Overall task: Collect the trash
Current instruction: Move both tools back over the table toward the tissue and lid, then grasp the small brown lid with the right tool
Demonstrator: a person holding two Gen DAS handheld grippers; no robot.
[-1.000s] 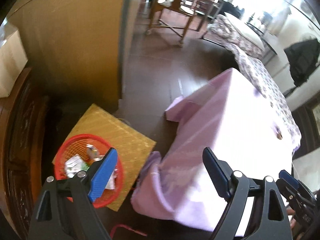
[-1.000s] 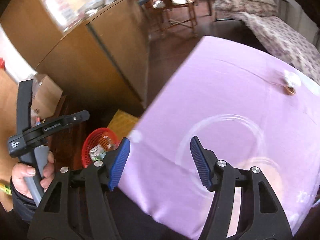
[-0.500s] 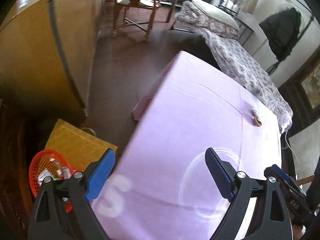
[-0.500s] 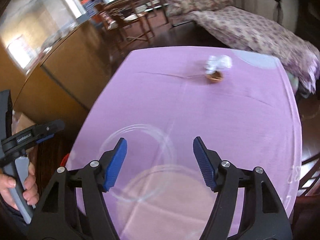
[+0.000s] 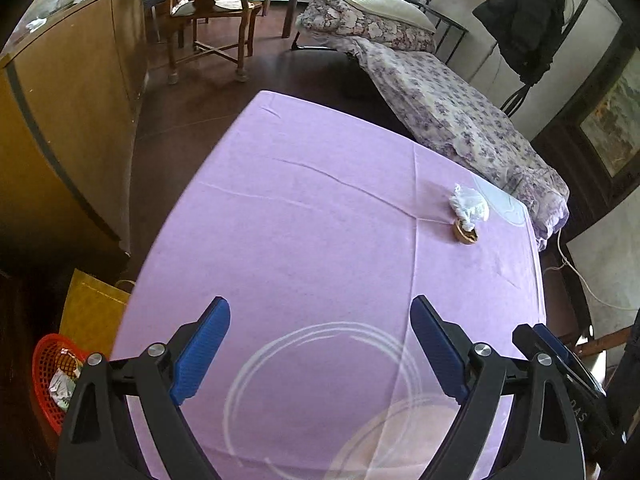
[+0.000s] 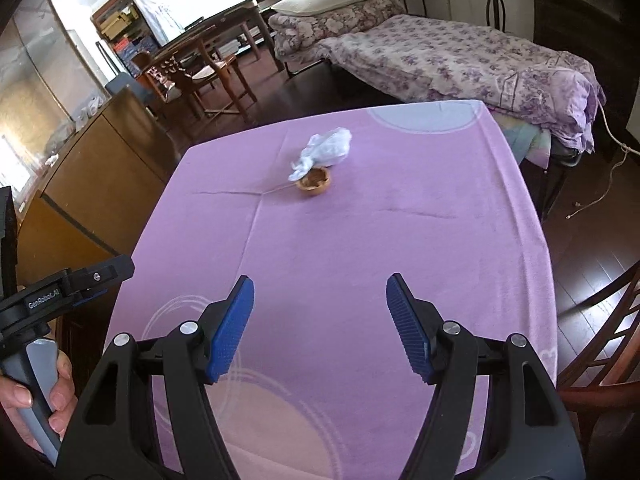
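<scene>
Trash, a crumpled white bag (image 6: pixel 325 148) touching a small brown cup (image 6: pixel 314 181), sat far across the counter (image 6: pixel 400 240), straight ahead of both wide-open, empty tools, right tool (image 6: pixel 320 326) looking nearer than left tool (image 5: pixel 320 350).

1. My left gripper (image 5: pixel 320 350) sits level, blue pads spread wide, holding nothing.
2. My right gripper (image 6: pixel 320 328) is likewise wide apart and holding nothing.
3. My left hand (image 6: pixel 38 404) wraps its grey handle.
</scene>
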